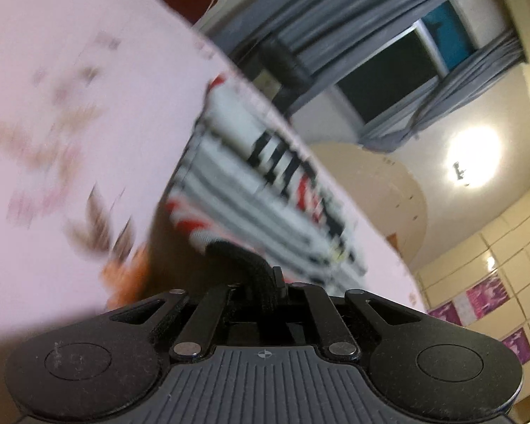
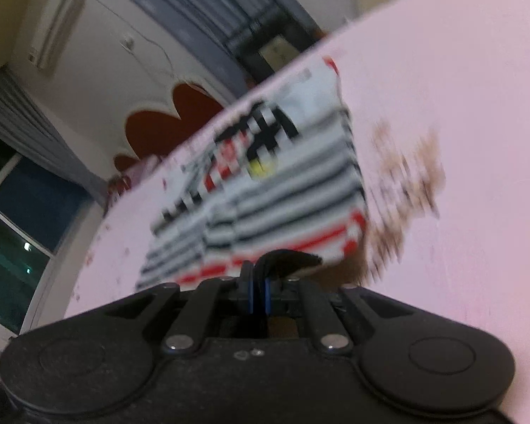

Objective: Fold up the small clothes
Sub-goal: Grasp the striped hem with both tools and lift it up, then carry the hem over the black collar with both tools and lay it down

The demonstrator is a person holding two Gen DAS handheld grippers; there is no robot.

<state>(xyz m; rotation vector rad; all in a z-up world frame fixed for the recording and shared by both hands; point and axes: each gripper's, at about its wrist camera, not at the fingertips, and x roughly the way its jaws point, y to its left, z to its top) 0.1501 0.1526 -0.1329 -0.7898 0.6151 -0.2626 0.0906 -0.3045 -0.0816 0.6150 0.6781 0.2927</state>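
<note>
Left gripper (image 1: 265, 275) and right gripper (image 2: 261, 275) both pinching near hem of striped grey-white-red cloth garment (image 1: 251, 183), lying on pink printed bedsheet (image 1: 70, 106); grey curtains (image 1: 335, 17) hanging far behind.

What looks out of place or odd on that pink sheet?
Nothing looks damaged or spilled. The striped white, grey and red garment lies on the pink patterned sheet, its near hem pinched by both shut hand-held grippers, left and right. Blur hides finer detail.

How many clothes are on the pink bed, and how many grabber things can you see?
Striped shirt on the pink sheet: 1
Grabbers: 2, the left gripper and the right gripper, each pinching the shirt's edge
Total: 3
</note>
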